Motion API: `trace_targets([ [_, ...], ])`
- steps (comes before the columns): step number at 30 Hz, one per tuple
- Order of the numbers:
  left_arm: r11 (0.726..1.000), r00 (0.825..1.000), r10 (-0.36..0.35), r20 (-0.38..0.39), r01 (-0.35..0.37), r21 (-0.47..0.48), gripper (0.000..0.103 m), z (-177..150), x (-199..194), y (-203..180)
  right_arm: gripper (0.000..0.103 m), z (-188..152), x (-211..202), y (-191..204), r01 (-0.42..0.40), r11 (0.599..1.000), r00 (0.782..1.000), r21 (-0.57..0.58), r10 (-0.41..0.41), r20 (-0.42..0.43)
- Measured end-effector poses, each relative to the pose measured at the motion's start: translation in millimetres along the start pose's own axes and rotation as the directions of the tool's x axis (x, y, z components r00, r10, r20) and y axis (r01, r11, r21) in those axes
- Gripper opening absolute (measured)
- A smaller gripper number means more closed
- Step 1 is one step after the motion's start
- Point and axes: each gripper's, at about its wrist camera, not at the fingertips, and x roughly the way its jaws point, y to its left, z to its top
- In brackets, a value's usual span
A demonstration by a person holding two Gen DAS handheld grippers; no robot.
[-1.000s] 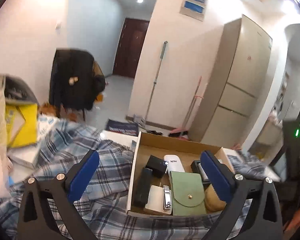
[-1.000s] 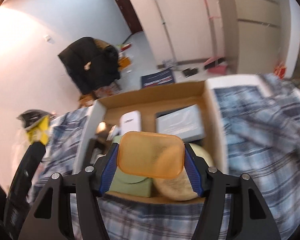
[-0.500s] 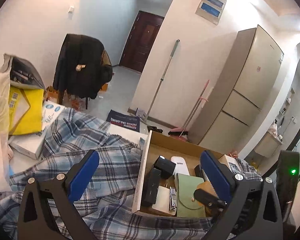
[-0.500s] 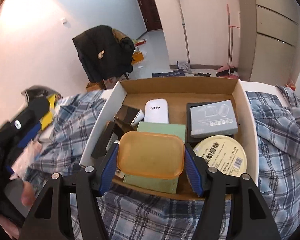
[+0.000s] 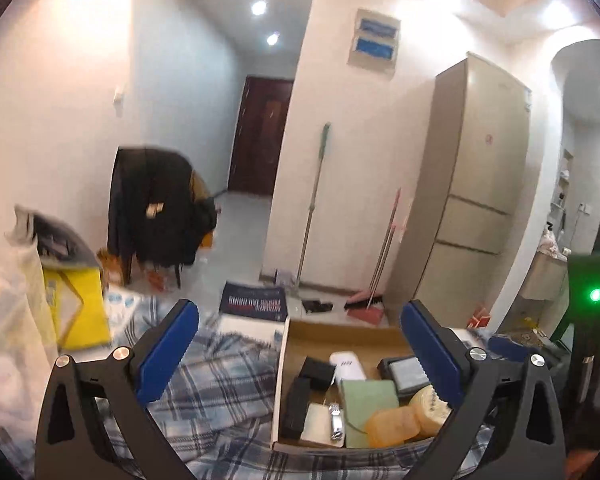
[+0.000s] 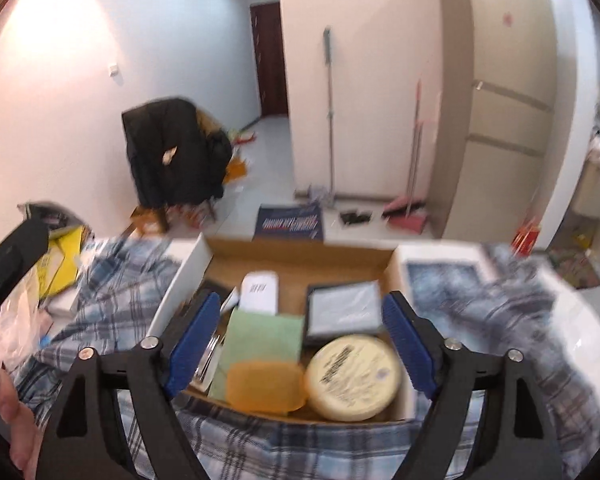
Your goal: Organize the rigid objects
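An open cardboard box [image 6: 300,254] sits on a plaid cloth [image 6: 112,292]. Inside lie an orange translucent case [image 6: 265,386] at the front, a round cream tin [image 6: 354,376], a green pouch [image 6: 264,334], a white device [image 6: 260,292] and a grey box [image 6: 344,314]. My right gripper [image 6: 300,340] is open and empty, raised just above the box front. My left gripper [image 5: 300,360] is open and empty, left of and above the box [image 5: 340,334]. The orange case [image 5: 394,432] also shows in the left wrist view, with black boxes [image 5: 300,400] and nail clippers [image 5: 335,426].
A chair draped with a black coat [image 6: 172,160] stands behind the table. A yellow bag [image 5: 76,304] lies at the left. A mop [image 6: 330,120], a broom [image 6: 408,208] and a beige fridge [image 5: 472,208] stand along the far wall. A hand [image 6: 12,412] shows at the lower left.
My right gripper opened and let go of the orange case, which now lies in the box front beside the round tin. The right gripper drew back and up. The left gripper tilted upward.
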Motion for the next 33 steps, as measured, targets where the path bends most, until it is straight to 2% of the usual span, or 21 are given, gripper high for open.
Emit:
trace_targets([
  [4,0.998,0.995,-0.055,0.085,0.055,0.009,0.102,20.5,-38.5,-11.3,0.093,11.1,-47.1,-9.9,0.022,1.000,0.997,0.006,-0.023,0.079],
  [7,0.995,0.982,-0.099,0.163,0.094,0.042,0.103,32.6,-77.2,-24.9,0.098,13.3,-90.6,-21.2,0.022,1.000,0.989,0.002,-0.022,0.149],
  [9,0.991,0.966,-0.125,0.228,0.111,0.072,0.103,38.3,-108.2,-34.1,0.102,13.7,-119.7,-27.9,0.029,1.000,0.978,0.006,-0.029,0.205],
  [14,0.989,0.918,-0.145,0.369,0.126,0.074,0.103,41.3,-176.0,-41.7,0.102,6.6,-182.0,-37.1,-0.014,1.000,0.944,0.008,0.011,0.331],
  [16,0.991,0.919,-0.132,0.371,0.113,0.071,0.103,40.8,-192.8,-43.9,0.102,0.2,-199.6,-35.8,-0.017,1.000,0.934,-0.009,0.019,0.356],
  [20,0.986,0.913,-0.156,0.377,0.122,0.113,0.103,32.4,-220.1,-49.8,0.102,-20.4,-227.4,-38.0,-0.022,1.000,0.913,-0.017,0.027,0.407],
  [23,0.985,0.909,-0.149,0.390,0.101,0.142,0.103,19.6,-230.5,-55.3,0.102,-38.0,-238.9,-40.9,-0.026,0.999,0.898,-0.028,0.036,0.439],
  [25,0.984,0.908,-0.160,0.386,0.114,0.139,0.103,8.1,-233.8,-55.7,0.102,-51.7,-242.7,-42.5,-0.020,0.999,0.884,-0.029,0.031,0.467],
  [27,0.982,0.921,-0.180,0.346,0.145,0.125,0.103,-5.0,-228.8,-54.0,0.102,-65.3,-243.6,-44.8,-0.010,1.000,0.872,-0.017,0.017,0.490],
  [29,0.983,0.932,-0.171,0.321,0.137,0.125,0.103,-18.9,-219.5,-54.1,0.102,-76.4,-240.1,-48.3,-0.004,1.000,0.866,-0.002,0.004,0.499],
  [31,0.978,0.936,-0.164,0.313,0.113,0.175,0.103,-37.0,-208.6,-56.2,0.102,-86.9,-229.5,-50.7,0.005,1.000,0.863,-0.004,-0.002,0.505],
  [33,0.971,0.939,-0.155,0.307,0.087,0.224,0.103,-55.0,-195.9,-57.6,0.102,-93.4,-213.8,-51.0,0.010,0.997,0.865,-0.072,0.027,0.501],
])
